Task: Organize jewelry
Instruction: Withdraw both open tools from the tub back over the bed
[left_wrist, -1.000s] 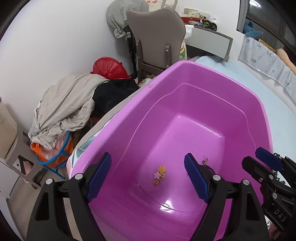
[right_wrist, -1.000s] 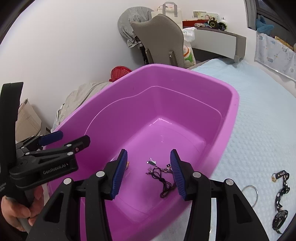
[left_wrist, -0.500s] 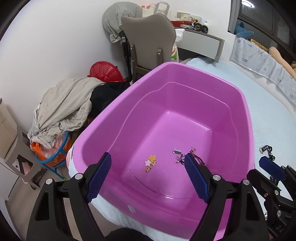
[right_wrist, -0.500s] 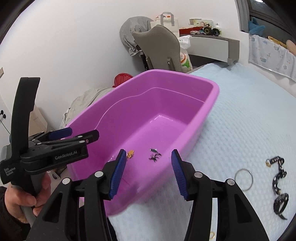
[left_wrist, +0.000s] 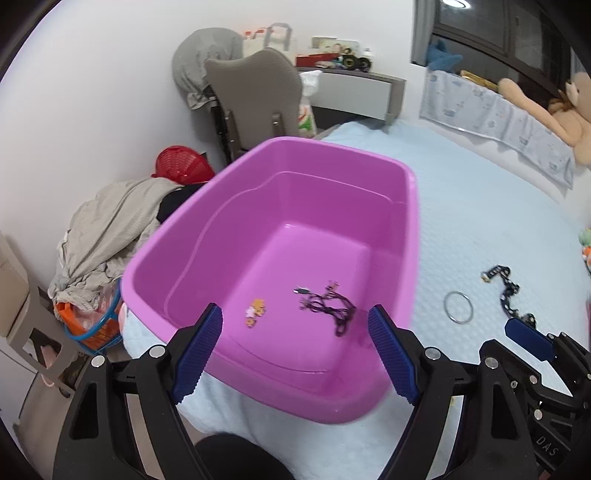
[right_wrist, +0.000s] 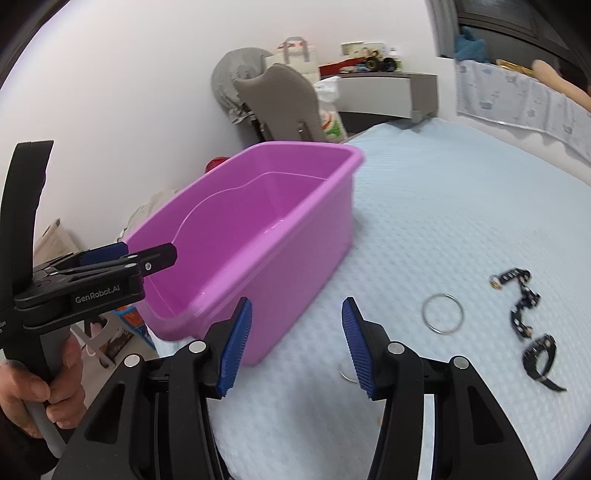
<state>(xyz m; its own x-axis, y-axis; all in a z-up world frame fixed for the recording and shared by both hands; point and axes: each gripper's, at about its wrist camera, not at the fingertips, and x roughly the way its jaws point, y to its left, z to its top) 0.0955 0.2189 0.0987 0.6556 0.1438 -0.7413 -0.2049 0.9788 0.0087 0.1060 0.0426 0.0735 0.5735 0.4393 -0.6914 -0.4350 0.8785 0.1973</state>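
A purple plastic tub (left_wrist: 413, 229) (right_wrist: 295, 236) stands on the light blue bed cover. Inside it lie a black cord necklace (left_wrist: 327, 302) and a small yellow-pink flower piece (left_wrist: 255, 308). On the cover to its right lie a silver ring (left_wrist: 458, 307) (right_wrist: 442, 314), a black beaded bracelet (left_wrist: 504, 291) (right_wrist: 519, 301) and a black band (right_wrist: 541, 360). Another ring (right_wrist: 347, 371) shows partly behind my right finger. My left gripper (left_wrist: 295, 350) is open and empty over the tub's near rim. My right gripper (right_wrist: 297, 343) is open and empty above the cover beside the tub.
The bed's left edge drops to the floor, where a clothes pile (left_wrist: 107, 229), a red basket (left_wrist: 181, 166) and an orange-blue basket (left_wrist: 92, 325) sit. A grey chair (left_wrist: 258, 96) stands behind the tub. Plush toys (left_wrist: 546, 107) line the far right.
Both grippers have pulled back and up out of the tub. The right gripper has swung right over the bed cover. The necklace stays in the tub.
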